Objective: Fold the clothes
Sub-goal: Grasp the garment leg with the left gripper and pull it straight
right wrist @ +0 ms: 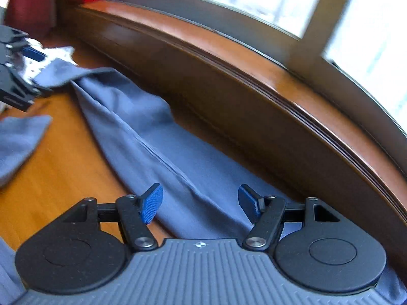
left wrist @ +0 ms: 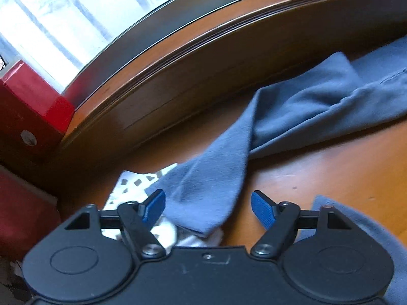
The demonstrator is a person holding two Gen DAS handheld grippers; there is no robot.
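A long grey-blue garment [left wrist: 292, 106] lies crumpled along the back of the wooden table [left wrist: 318, 172]. Its narrow end [left wrist: 211, 185] runs down between the fingers of my left gripper [left wrist: 208, 198], which is open with its pads clear of the cloth. In the right wrist view the same garment [right wrist: 142, 132] stretches diagonally, and my right gripper [right wrist: 200, 193] hovers open just above its near part with nothing pinched. One of the left gripper's blue fingertips [right wrist: 34, 52] shows at the far left edge of that view.
A white cloth with dark specks [left wrist: 132, 185] lies under the garment's end. Another grey-blue flap [right wrist: 17, 137] rests on the table [right wrist: 63, 167] at left. A raised wooden window ledge [right wrist: 229, 50] bounds the far side. A red box [left wrist: 30, 101] stands at the left corner.
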